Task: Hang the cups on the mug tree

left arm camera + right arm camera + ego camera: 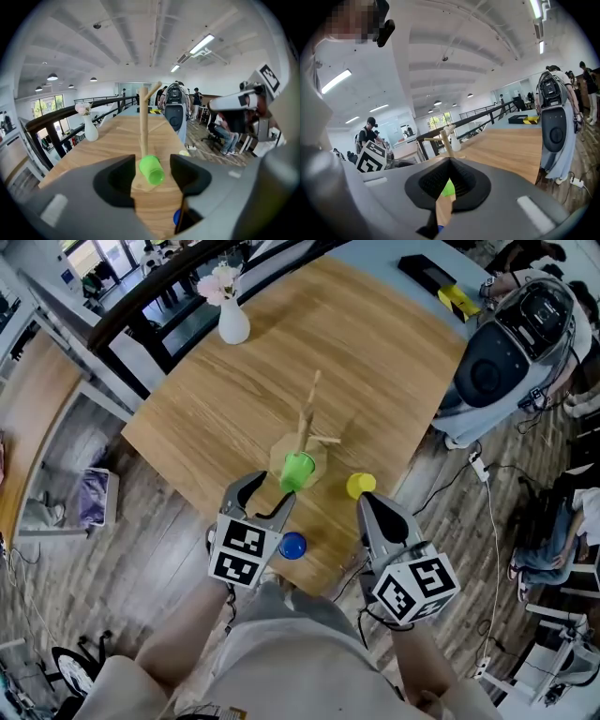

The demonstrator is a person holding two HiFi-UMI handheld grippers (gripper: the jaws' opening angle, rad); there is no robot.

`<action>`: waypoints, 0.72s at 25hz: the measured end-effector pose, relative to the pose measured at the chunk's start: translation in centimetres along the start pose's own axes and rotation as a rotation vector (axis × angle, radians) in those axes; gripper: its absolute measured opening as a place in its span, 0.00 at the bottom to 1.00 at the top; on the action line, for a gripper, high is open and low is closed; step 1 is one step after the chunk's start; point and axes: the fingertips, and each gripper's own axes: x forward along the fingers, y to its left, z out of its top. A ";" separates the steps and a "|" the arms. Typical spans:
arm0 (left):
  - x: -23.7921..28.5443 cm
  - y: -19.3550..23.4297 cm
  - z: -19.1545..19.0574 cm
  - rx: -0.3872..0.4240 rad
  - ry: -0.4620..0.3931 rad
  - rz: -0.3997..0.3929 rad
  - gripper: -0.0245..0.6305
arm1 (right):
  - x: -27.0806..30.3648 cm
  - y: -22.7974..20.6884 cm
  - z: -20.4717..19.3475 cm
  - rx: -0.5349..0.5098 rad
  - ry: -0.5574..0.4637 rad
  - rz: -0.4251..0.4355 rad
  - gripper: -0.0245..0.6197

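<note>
- Three cups are close to the mug tree (305, 423) on the table (216, 399). The green cup (298, 471) is low against its trunk, tilted with its mouth towards you. You cannot tell whether a peg carries it.
- The yellow cup (360, 486) sits just right of the tree's base, and the blue cup (292, 546) lies on your side of the tree.
- Your left gripper (271, 495) is on your side of the tree, jaws wide apart and empty, with the green cup showing beyond the gap.
- Your right gripper (367, 504), just beside the yellow cup on the side away from the tree, has its jaws pressed together on nothing.
</note>
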 end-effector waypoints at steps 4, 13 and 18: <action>-2.2 -0.4 1.3 0.045 -0.047 0.008 0.35 | -0.9 1.7 0.8 -0.006 -0.022 0.025 0.04; -7.7 -2.1 4.6 0.096 -0.162 0.013 0.28 | -3.3 5.0 2.2 -0.047 -0.071 0.058 0.04; -11.1 -2.4 7.2 0.091 -0.244 0.025 0.21 | -4.6 6.5 3.9 -0.074 -0.112 0.073 0.04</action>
